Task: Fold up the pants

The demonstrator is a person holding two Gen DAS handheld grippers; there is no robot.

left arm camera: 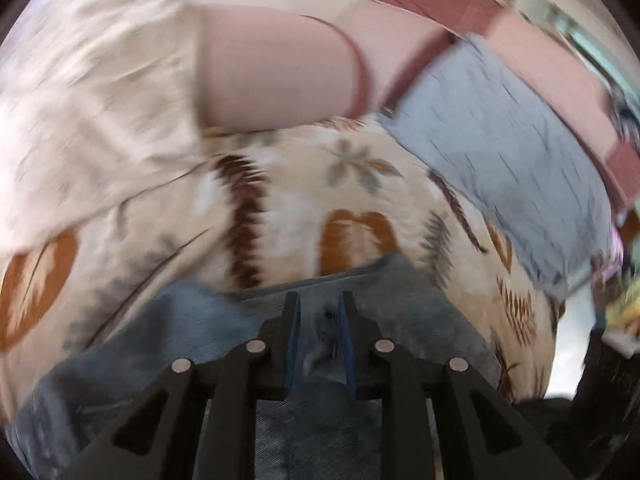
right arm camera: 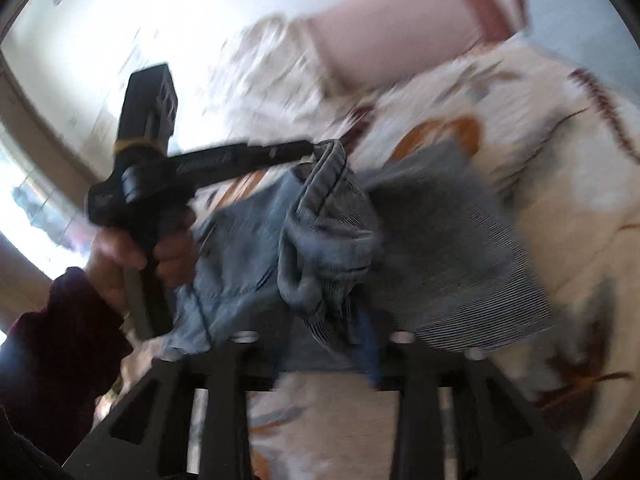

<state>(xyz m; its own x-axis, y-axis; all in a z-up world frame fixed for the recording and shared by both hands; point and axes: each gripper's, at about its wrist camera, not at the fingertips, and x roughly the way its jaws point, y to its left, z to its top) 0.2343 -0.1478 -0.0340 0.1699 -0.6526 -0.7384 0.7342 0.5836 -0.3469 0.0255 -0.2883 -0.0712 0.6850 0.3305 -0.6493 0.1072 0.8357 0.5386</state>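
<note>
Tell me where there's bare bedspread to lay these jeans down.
Most open is the bedspread just beyond the left gripper, bordered by the pink pillow behind and the blue-grey cloth to its right. It's crowded around the grippers, where the jeans hang bunched between them, right gripper included. Blur hides finer gaps.

Faded blue denim pants (right arm camera: 320,240) hang bunched and lifted (hem uppermost) above the leaf-print bedspread.

Faded denim pants (right arm camera: 328,240), printed cotton bedsheet (left arm camera: 360,184)
</note>
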